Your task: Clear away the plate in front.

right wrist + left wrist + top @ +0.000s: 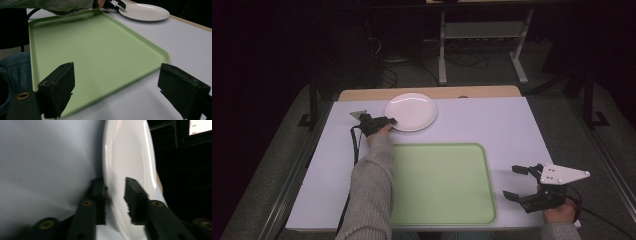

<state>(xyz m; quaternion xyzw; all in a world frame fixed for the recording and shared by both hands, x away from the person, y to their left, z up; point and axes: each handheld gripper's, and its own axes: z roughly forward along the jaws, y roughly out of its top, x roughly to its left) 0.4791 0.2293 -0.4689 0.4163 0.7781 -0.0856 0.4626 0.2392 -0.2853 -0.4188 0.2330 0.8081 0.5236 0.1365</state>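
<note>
Dark room, pale surface (492,125) with wood strip along far edge; green tray (442,185) fills near-centre, right half beyond it bare. White plate (411,111) sits at far edge just past the tray; left gripper (388,121) at its near-left rim, right gripper (516,182) off the tray's right edge, jaws wide apart on nothing. Left gripper view: jaws straddle the rim, one under, one over, clamped on it.

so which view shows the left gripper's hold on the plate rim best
The left gripper view: the left gripper has one jaw under and one over the rim of the white plate, pads closing on it. The high view shows it small at the plate's near-left edge; the right gripper view shows it far off.
</note>
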